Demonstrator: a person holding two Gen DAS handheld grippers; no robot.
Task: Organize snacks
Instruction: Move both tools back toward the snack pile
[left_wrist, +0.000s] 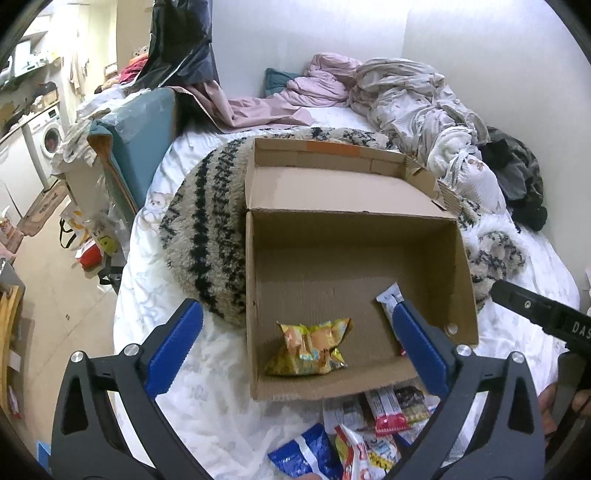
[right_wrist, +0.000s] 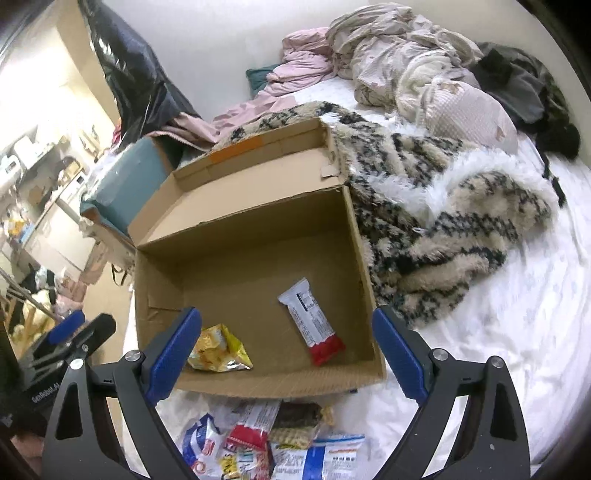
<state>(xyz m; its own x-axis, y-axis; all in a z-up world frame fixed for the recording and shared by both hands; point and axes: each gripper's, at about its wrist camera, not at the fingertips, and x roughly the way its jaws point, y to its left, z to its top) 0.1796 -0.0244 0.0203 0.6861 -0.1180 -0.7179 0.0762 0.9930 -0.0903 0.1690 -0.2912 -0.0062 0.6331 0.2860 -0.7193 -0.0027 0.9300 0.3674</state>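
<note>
So both grippers, left gripper (left_wrist: 295, 350) and right gripper (right_wrist: 286, 354), hang empty with jaws spread wide over the cardboard box (right_wrist: 255, 384). Yellow bag (left_wrist: 308, 347) and bar (right_wrist: 312, 321) sit inside already. The loose snack pile (right_wrist: 273, 446) lies on the bed just below the box's near edge, slightly closer to the right one.

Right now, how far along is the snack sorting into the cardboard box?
Only just started. Done: two snacks lie in the cardboard box, a yellow packet and a white and red bar. In hand: nothing; the left gripper and right gripper are both open and empty above the box. Left: the pile of snacks on the bed sheet in front of the box.
</note>
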